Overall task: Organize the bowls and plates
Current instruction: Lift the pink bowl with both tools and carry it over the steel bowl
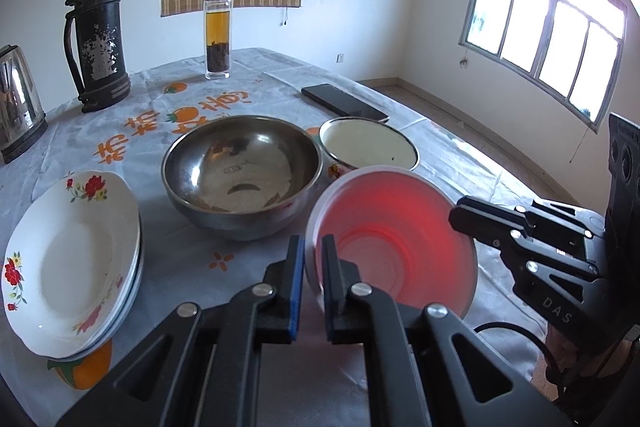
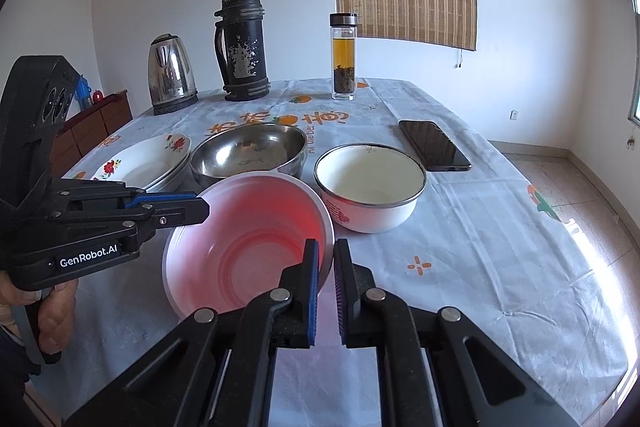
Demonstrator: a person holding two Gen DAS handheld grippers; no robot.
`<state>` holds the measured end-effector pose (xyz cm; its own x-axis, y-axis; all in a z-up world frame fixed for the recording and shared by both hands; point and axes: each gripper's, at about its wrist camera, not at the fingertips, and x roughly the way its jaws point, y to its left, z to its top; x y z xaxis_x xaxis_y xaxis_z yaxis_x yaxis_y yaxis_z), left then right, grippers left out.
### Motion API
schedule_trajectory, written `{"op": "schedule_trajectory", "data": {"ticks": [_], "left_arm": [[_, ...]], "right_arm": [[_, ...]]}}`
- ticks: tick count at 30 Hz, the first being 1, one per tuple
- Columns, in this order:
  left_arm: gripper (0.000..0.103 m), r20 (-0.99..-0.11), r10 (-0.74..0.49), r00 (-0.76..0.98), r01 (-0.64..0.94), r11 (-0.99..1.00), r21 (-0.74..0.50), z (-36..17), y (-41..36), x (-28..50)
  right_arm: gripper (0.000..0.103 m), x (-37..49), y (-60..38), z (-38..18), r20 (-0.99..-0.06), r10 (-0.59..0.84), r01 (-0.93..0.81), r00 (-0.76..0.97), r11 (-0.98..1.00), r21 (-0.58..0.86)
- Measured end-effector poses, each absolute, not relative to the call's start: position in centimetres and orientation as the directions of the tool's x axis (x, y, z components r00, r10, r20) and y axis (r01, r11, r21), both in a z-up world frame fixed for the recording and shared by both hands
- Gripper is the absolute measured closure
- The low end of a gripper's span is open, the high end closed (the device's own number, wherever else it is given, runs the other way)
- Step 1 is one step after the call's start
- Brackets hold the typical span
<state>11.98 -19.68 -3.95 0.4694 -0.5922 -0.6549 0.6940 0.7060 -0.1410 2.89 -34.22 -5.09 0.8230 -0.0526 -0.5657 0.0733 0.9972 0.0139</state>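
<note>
A pink plastic bowl [image 1: 394, 239] is held tilted above the table by both grippers. My left gripper [image 1: 312, 247] is shut on its left rim; it also shows in the right wrist view [image 2: 202, 205]. My right gripper [image 2: 326, 251] is shut on the bowl's [image 2: 248, 239] right rim; it also shows in the left wrist view [image 1: 456, 215]. A steel bowl [image 1: 242, 175] sits behind it. A white enamel bowl [image 1: 368, 149] stands to its right. Stacked floral plates [image 1: 72, 259] lie at the left.
A black thermos [image 1: 98, 35], a steel kettle [image 1: 16, 107] and a glass tea bottle [image 1: 218, 33] stand at the back of the table. A black phone [image 1: 344, 103] lies at the back right. The table edge [image 2: 560, 267] drops off to the right.
</note>
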Motion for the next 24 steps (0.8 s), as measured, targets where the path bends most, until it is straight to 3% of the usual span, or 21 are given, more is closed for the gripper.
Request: {"op": "schedule_trajectory", "data": {"ticks": [24], "left_arm": [[0.098,-0.593,-0.608,0.528,0.652,0.738,-0.176,0.2,-18.5,13.1]], "right_arm": [[0.095,4.0,-33.7,-1.7,-0.506,-0.032,0.033,0.862,0.999,-0.008]]}}
